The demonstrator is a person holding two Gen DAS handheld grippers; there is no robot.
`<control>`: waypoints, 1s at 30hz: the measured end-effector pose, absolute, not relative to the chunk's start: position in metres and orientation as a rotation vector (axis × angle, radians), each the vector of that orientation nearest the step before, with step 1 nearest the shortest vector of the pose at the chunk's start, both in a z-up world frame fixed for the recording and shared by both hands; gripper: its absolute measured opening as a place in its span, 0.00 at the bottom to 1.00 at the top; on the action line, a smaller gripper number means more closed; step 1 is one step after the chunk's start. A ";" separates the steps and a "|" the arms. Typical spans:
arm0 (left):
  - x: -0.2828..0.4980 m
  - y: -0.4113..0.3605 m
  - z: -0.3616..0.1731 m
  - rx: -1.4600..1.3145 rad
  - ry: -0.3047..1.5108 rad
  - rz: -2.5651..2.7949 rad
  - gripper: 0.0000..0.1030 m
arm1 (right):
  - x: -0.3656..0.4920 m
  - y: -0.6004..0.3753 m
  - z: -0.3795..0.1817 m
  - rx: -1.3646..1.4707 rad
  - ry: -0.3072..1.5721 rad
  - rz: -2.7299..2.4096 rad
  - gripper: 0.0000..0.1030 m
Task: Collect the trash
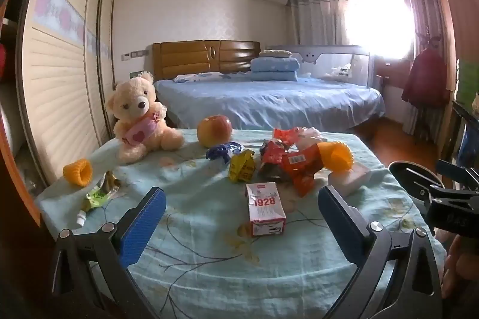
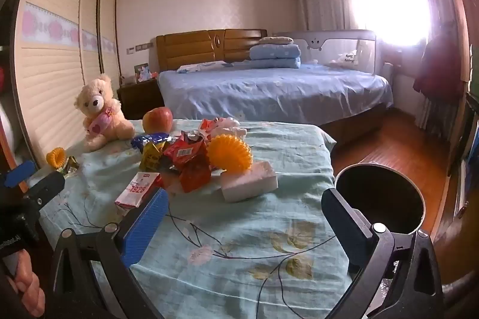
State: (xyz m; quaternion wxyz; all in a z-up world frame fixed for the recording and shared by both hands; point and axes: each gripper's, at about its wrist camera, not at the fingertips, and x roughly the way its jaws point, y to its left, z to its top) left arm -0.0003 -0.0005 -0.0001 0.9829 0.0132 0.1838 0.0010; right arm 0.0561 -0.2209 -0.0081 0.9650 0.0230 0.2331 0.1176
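Crumpled red, yellow and blue wrappers [image 1: 284, 163] lie heaped mid-table behind a lying "1928" carton [image 1: 265, 208].

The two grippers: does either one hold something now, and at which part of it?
Nothing is held. The left gripper is open above the 1928 carton without touching it, and the right gripper is open over the tablecloth.

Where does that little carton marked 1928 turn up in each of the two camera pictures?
Left wrist view: the 1928 carton stands upright at centre, low, on the blue-green cloth.
Right wrist view: the same carton sits left of centre, partly behind the left blue pad.
Shared landmark: the teddy bear at the table's far left.
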 end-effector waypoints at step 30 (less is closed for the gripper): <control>0.002 -0.001 -0.001 0.018 0.396 0.017 0.99 | 0.054 -0.220 -0.003 0.051 0.465 0.274 1.00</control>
